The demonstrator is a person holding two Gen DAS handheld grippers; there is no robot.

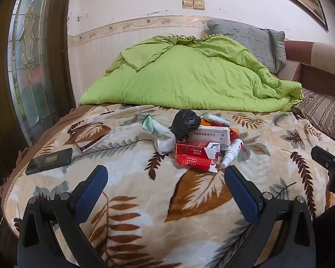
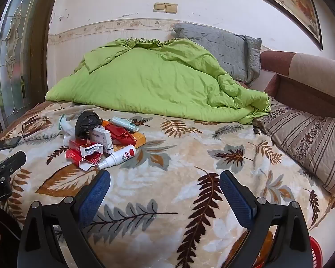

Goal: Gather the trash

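Trash pile (image 1: 203, 143) sits mid-blanket (image 1: 145, 201). Left gripper (image 1: 166, 179) and right gripper (image 2: 165, 184) hover with jaws apart over bare blanket. Only the right view shows a red basket (image 2: 316, 253) at the bed's near edge.

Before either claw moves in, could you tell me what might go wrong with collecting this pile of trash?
1. The open red cigarette pack props up the white medicine box and crumpled black plastic bag; pulling it first may topple them.
2. The white spray bottle lies on its side and could roll away.
3. The black phone and brown-framed glasses lie nearby and may be grabbed by mistake.
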